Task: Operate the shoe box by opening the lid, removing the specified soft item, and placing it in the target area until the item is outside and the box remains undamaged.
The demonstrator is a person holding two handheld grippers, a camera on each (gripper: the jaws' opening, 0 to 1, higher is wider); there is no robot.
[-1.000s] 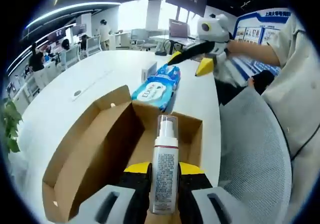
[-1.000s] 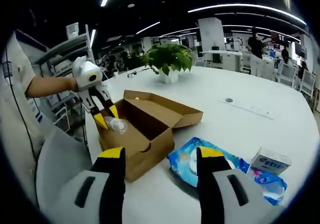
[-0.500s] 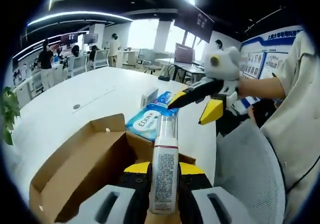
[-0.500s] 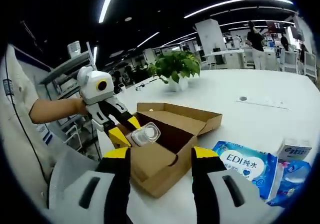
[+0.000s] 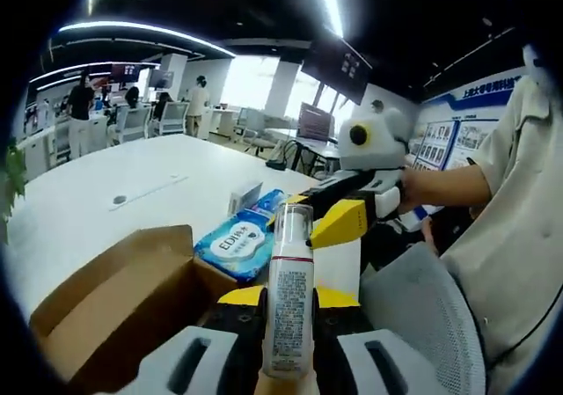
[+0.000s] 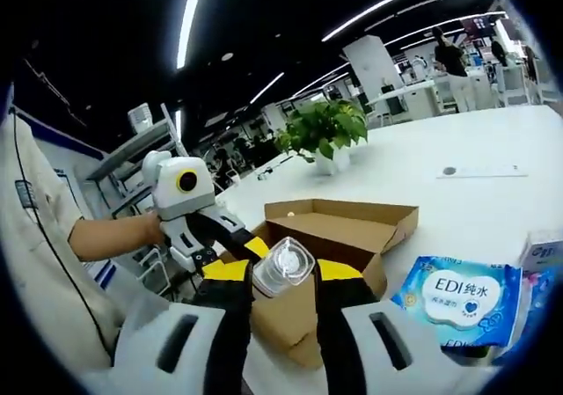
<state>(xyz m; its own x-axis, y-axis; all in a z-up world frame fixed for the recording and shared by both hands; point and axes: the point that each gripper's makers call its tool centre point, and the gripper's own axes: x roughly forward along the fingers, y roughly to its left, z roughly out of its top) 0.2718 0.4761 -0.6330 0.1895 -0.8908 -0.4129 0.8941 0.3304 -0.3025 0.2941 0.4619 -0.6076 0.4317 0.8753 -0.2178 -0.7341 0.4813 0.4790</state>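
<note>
A white pump bottle with a clear cap stands upright between my left gripper's jaws, which are shut on its body. It is held above the open brown shoe box. My right gripper reaches in from the right, its yellow-tipped jaws on either side of the cap. In the right gripper view the bottle's cap points at the camera, with the right gripper closed in against it. Behind it, the left gripper holds the bottle over the box.
A blue EDI wipes pack lies on the white table past the box, a small white carton beside it. A potted plant stands further back. A grey mesh chair sits against the table edge.
The left gripper lifted the bottle up out of the box. The right gripper came in to the bottle's cap and its jaws narrowed onto it.
</note>
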